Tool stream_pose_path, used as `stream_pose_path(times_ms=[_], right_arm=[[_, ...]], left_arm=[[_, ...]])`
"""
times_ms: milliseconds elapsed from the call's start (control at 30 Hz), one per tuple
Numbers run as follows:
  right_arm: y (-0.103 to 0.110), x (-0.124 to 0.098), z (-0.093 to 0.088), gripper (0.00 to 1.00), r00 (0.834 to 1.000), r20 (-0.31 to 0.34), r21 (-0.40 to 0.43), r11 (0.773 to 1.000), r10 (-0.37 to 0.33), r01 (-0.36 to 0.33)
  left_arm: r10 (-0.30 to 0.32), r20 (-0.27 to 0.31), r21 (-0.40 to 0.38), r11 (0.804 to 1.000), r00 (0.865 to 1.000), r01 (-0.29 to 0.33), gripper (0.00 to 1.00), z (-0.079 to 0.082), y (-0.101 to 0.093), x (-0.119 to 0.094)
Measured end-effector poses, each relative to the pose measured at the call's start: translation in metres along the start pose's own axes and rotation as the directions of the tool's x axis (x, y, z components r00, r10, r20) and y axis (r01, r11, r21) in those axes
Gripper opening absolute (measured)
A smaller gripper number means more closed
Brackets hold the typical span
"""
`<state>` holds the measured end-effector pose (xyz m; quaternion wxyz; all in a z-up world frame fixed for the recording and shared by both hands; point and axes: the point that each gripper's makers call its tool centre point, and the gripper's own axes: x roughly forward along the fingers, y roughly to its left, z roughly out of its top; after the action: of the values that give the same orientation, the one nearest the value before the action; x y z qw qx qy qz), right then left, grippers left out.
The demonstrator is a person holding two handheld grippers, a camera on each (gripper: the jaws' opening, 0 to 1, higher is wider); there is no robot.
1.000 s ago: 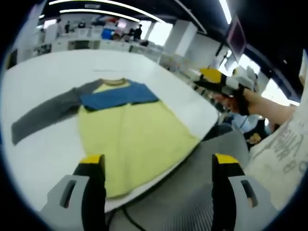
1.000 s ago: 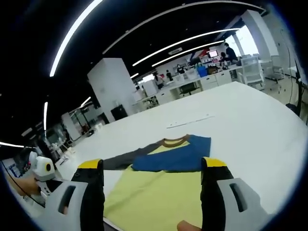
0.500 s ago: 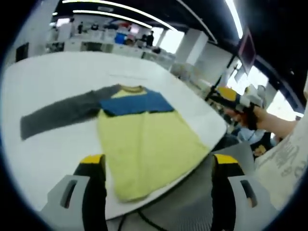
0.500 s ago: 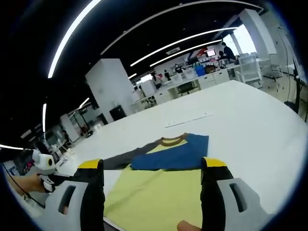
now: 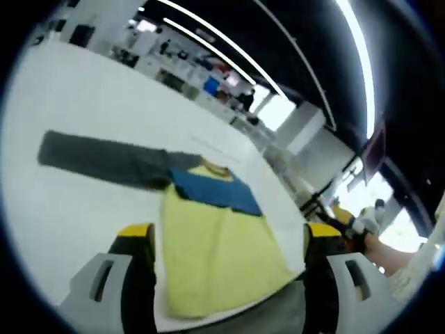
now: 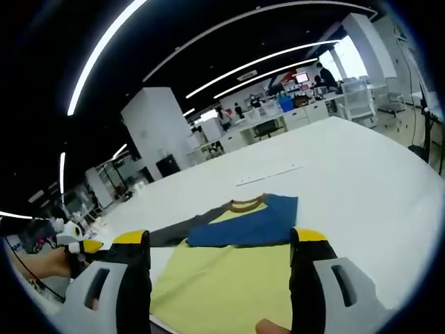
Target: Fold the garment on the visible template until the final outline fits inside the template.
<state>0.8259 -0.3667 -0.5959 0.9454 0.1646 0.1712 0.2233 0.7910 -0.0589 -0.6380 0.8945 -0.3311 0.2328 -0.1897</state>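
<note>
While you hold both grippers clear of the bench (image 6: pixel 361 174), the garment (image 6: pixel 236 278) lies flat at its near edge. Left gripper (image 5: pixel 229 236) fingers are spread and empty. Right gripper (image 6: pixel 221 240) fingers are likewise spread and empty.

A dark ceiling (image 6: pixel 174 42) is crossed by long light strips (image 6: pixel 104 52); white pillars (image 6: pixel 149 122) and what may be far workbenches (image 6: pixel 278 118) are seen.

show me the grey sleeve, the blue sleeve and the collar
grey sleeve (image 5: pixel 104 158), left gripper view, mid-sleeve
blue sleeve (image 6: pixel 250 226), right gripper view, middle of the folded sleeve
collar (image 6: pixel 247 204), right gripper view, brown neck band
</note>
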Motion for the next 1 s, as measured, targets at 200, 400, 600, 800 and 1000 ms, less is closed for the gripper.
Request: stream_pose_path(times_ms=[200,400,600,800,1000], right_arm=[[0.000,0.000,-0.002,0.82,1.000,-0.003,-0.001,1.000,0.000,0.000],[-0.002,0.000,-0.002,0.82,1.000,-0.006,0.000,1.000,-0.001,0.001],[-0.002,0.000,-0.002,0.82,1.000,-0.007,0.005,1.000,-0.001,0.001],[0.000,0.001,-0.003,0.82,1.000,-0.015,0.004,1.000,0.003,-0.003],[0.002,0.001,-0.002,0.82,1.000,-0.020,0.000,1.000,0.013,-0.013]], left_arm=[[0.056,0.111,-0.191,0.981,0.992,-0.034,0.83,0.015,0.024,-0.004],[0.157,0.193,-0.281,0.955,0.969,-0.099,0.84,0.031,0.058,-0.014],[0.279,0.271,-0.392,0.906,0.921,-0.159,0.85,0.049,0.102,-0.029],[0.351,0.298,-0.439,0.876,0.888,-0.199,0.85,0.062,0.133,-0.036],[0.391,0.292,-0.439,0.865,0.873,-0.241,0.86,0.076,0.164,-0.035]])
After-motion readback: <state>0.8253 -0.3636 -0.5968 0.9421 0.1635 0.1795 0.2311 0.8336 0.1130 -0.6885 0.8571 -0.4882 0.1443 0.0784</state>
